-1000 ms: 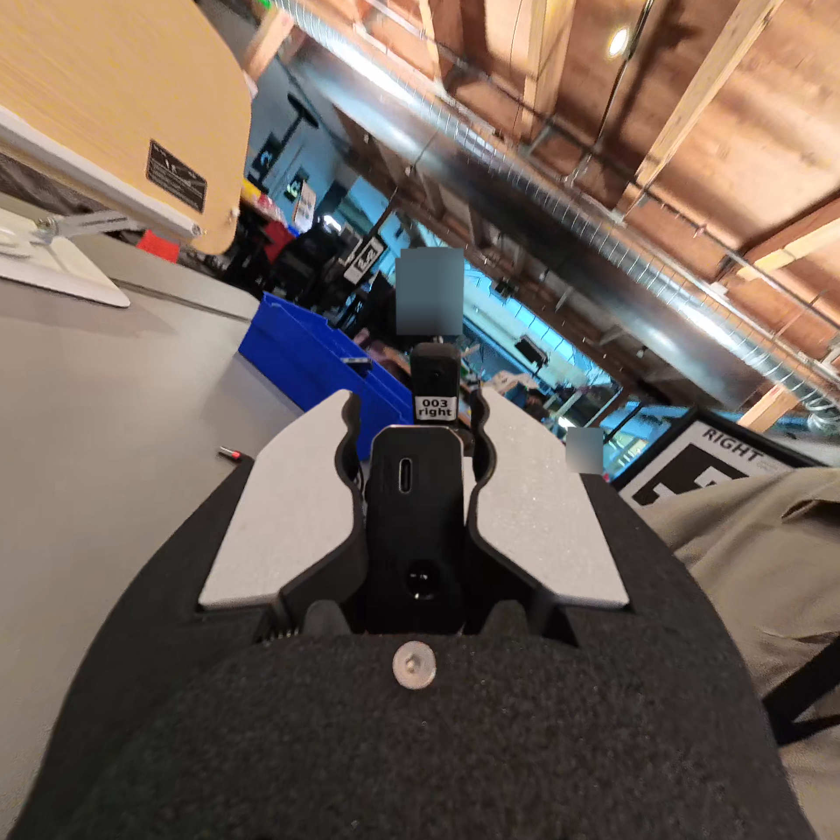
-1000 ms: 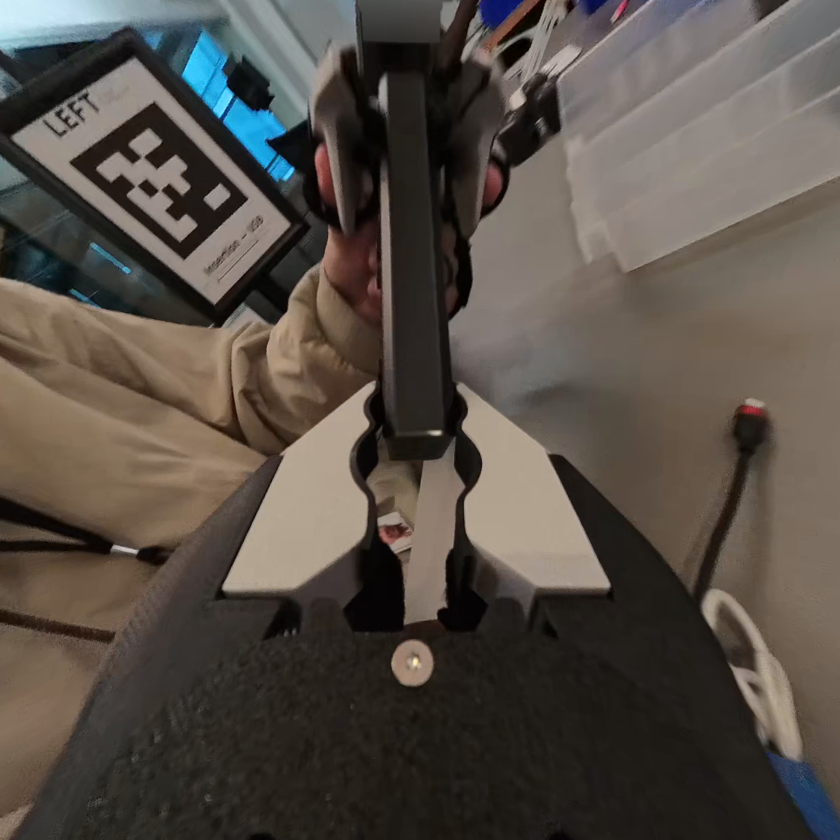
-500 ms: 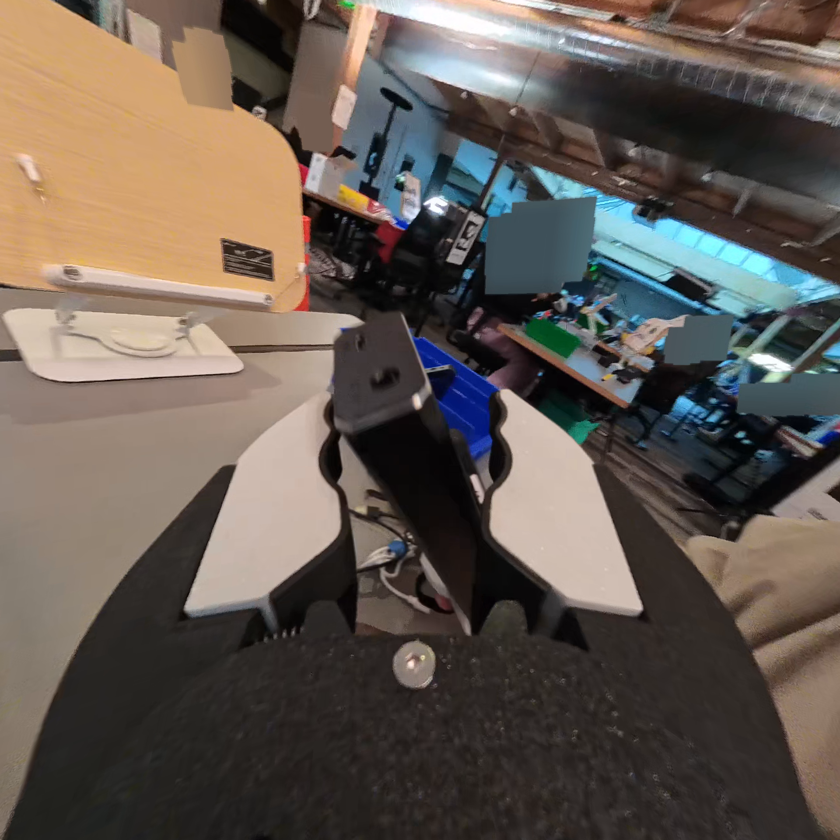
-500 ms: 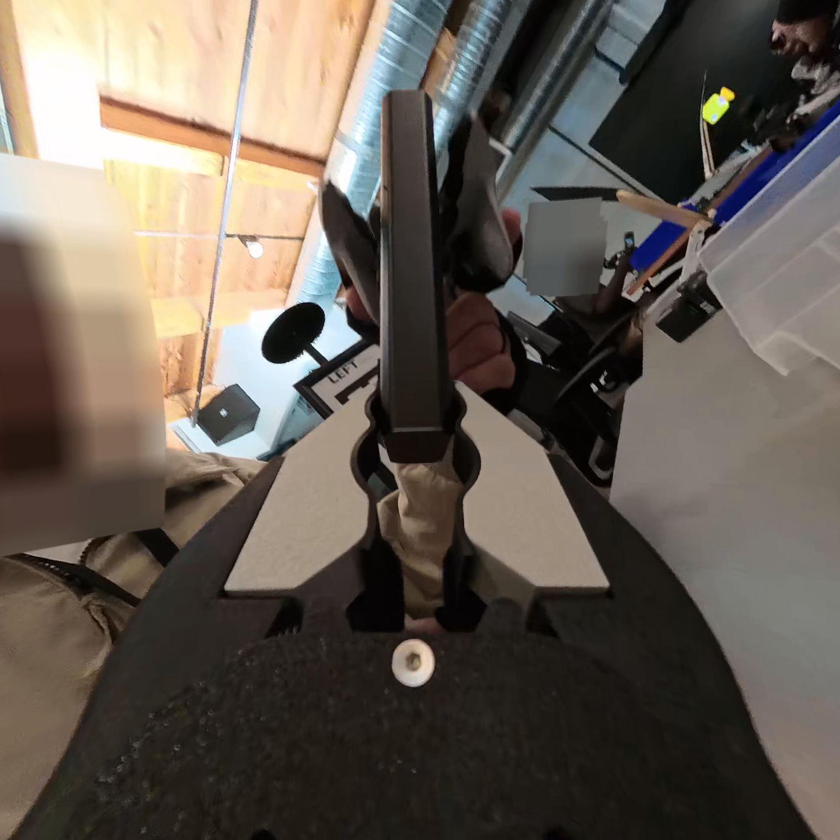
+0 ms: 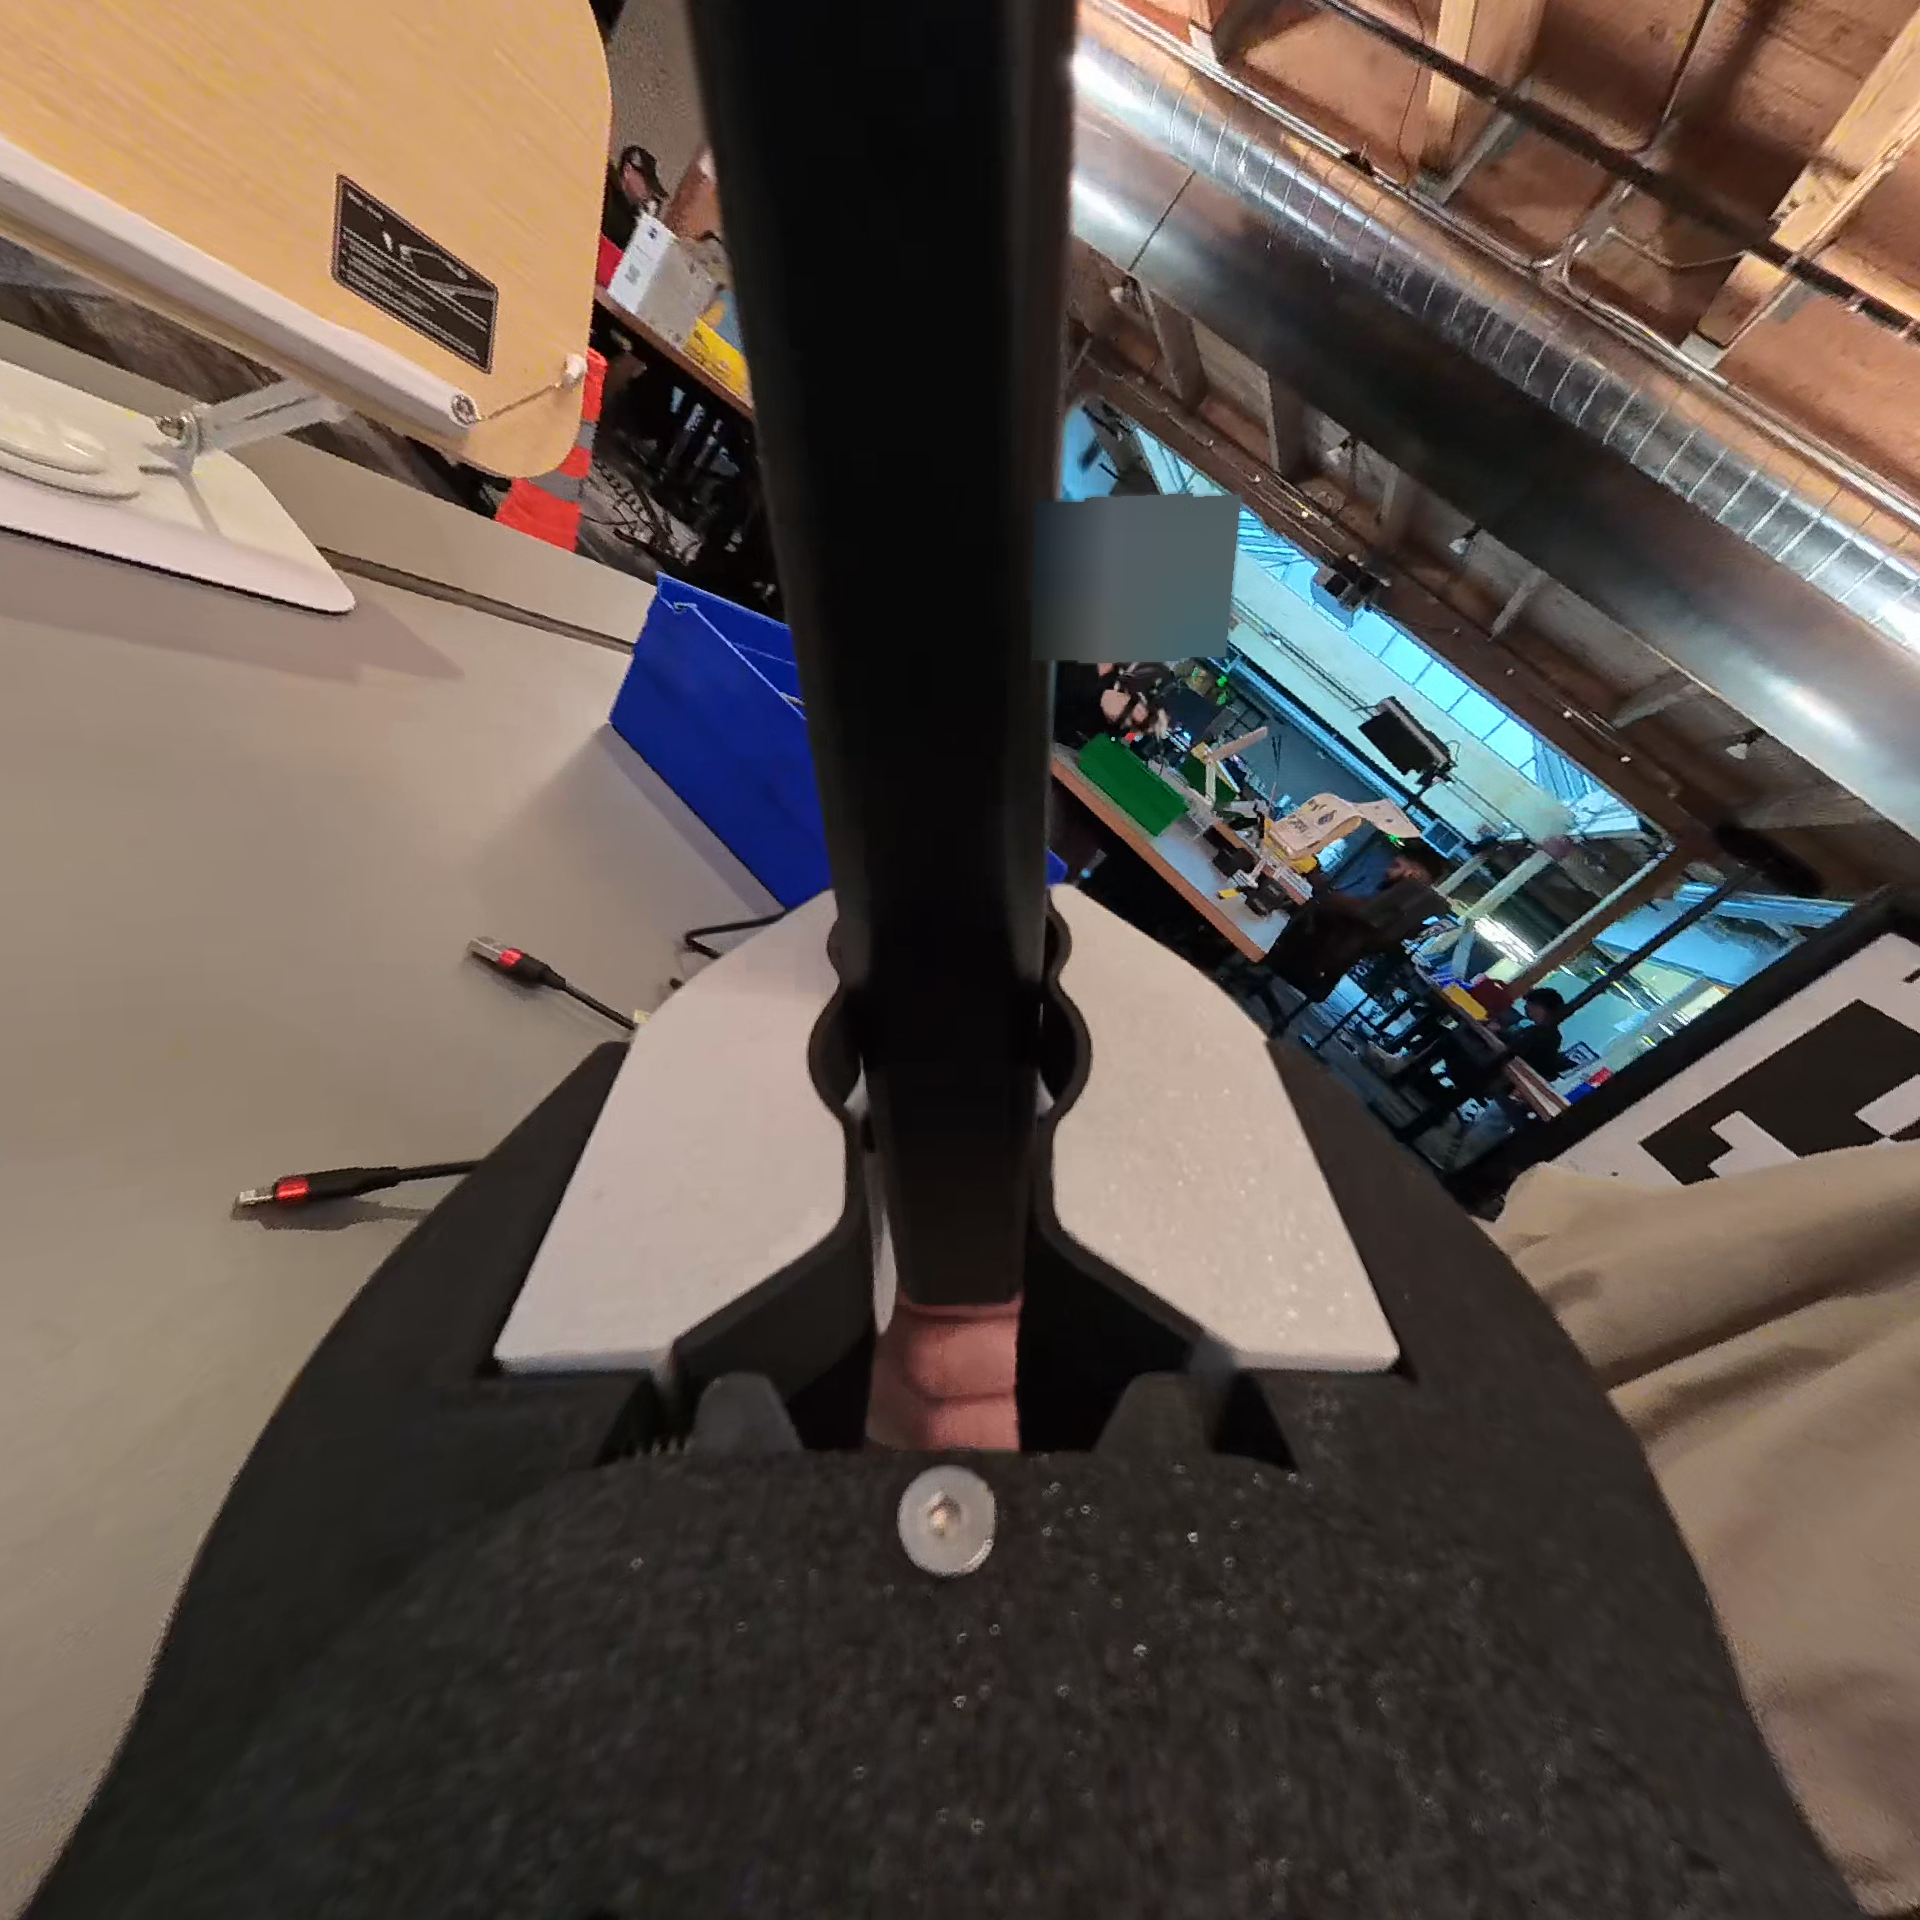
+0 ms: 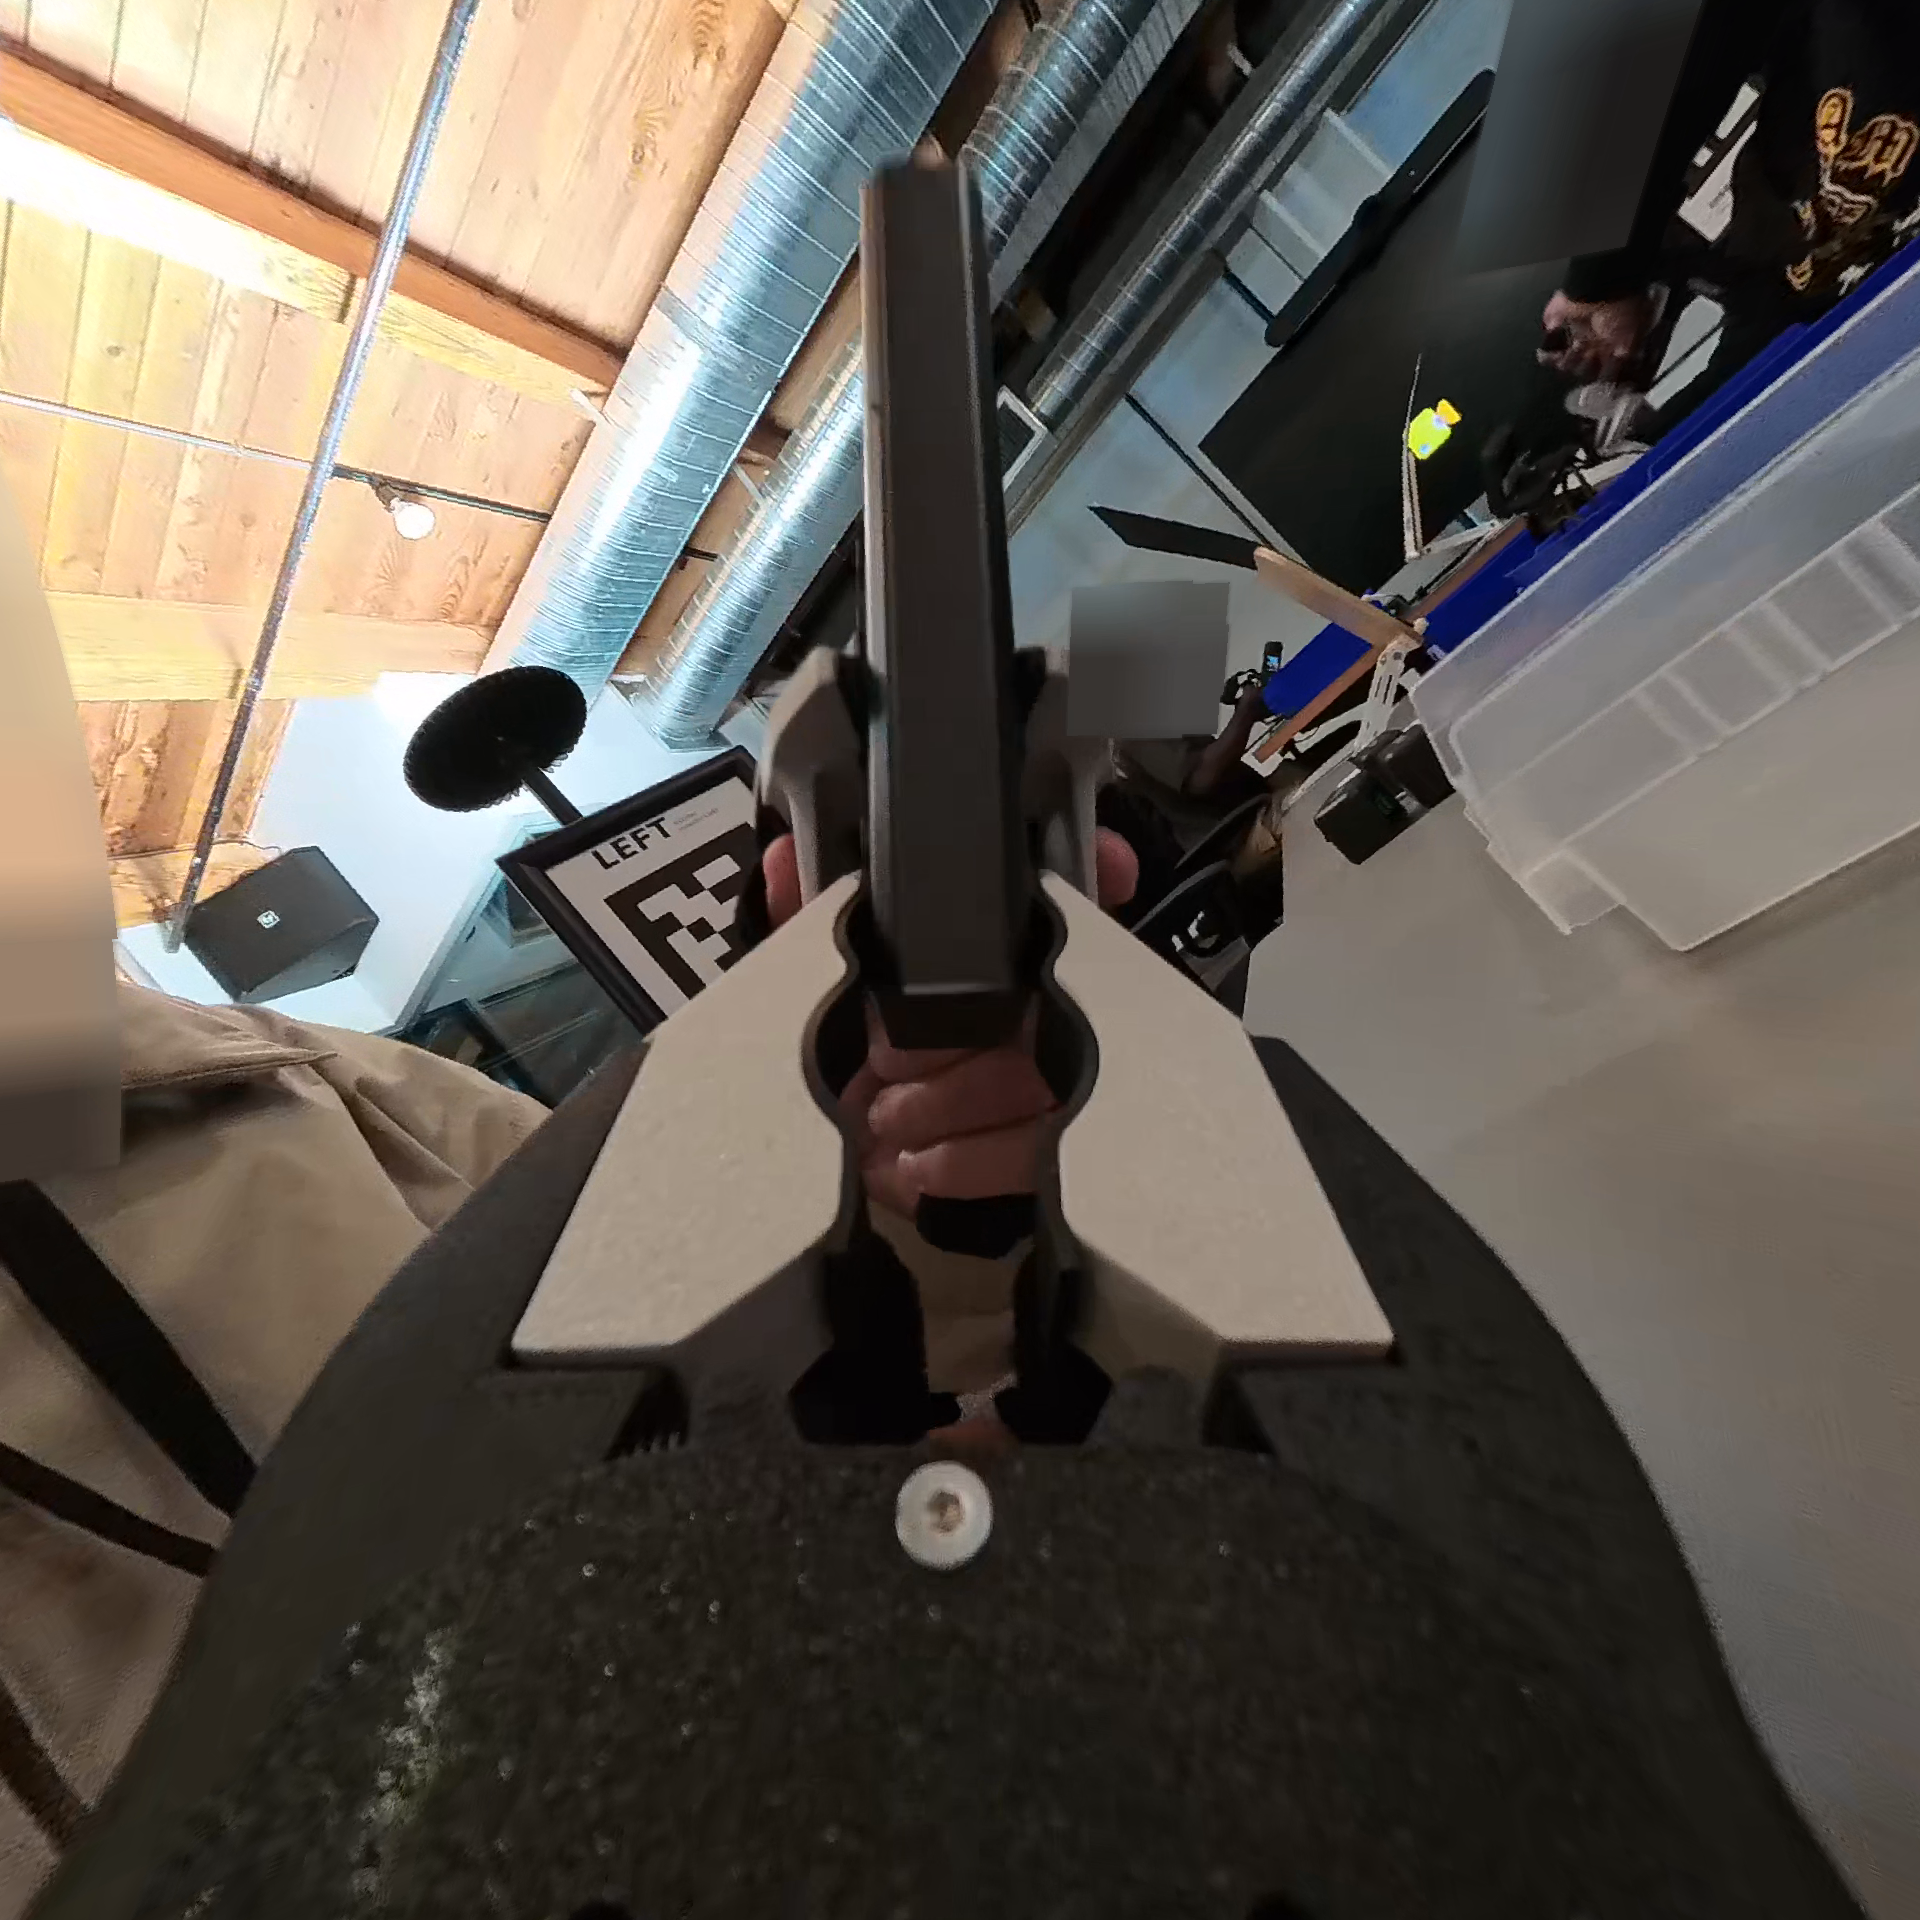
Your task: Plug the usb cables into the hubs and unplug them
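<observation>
Left tongs (image 5: 940, 997) and right tongs (image 6: 940, 935) both clamped on one black hub (image 5: 914, 520); two red-collared USB plugs (image 5: 312, 1187) on tabletop (image 5: 260, 883).

hub (image 5: 914, 623): looked like dark matt metal or plastic, smooth, with a faint sheen along its edges
left claw (image 5: 940, 987): pale grey fingers (image 5: 717, 1174) had a fine grainy matt face; the body behind them was coarse black, felt-like
right claw (image 6: 940, 935): same speckled grey fingers (image 6: 1195, 1143) and rough black body, with a shiny metal screw
desk (image 5: 260, 883): smooth grey, matt
usb cables (image 5: 343, 1184): glossy red collars, bright metal tips, black cord
bin (image 5: 717, 727): smooth blue plastic
board (image 5: 260, 135): pale wood grain
duct (image 5: 1507, 343): ribbed shiny metal
box (image 6: 1683, 748): clear plastic
</observation>
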Motion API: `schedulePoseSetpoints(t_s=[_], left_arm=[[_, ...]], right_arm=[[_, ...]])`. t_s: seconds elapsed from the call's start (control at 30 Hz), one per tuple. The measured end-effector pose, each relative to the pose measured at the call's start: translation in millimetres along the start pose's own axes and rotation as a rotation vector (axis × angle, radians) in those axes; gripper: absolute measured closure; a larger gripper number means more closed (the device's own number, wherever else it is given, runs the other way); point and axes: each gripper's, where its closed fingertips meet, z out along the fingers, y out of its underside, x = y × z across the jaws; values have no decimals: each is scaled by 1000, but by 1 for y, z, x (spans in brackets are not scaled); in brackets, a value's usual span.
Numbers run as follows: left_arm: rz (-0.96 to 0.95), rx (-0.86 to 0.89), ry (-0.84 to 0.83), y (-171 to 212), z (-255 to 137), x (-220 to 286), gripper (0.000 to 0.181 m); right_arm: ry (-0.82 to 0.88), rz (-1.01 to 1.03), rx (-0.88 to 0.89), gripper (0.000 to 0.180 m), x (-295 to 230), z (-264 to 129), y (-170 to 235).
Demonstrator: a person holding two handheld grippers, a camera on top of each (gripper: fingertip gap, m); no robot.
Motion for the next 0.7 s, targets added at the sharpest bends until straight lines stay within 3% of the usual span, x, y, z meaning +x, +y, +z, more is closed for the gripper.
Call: schedulePoseSetpoints(t_s=[0.2, 0.3, 0.5, 0.7], left_arm=[[40, -56, -9, 6, -7, -12, 150], [82, -65, -5, 9, -15, -23, 151], [147, -39, -138, 5, -32, -69, 150], [124, -25, -152, 5, -37, -84, 150]], right_arm=[[102, -24, -90, 150, 15, 2, 8], [198, -157, -164, 141, 23, -5, 3], [448, -479, -179, 141, 42, -40, -44], [482, -387, -161, 141, 59, -51, -45]])
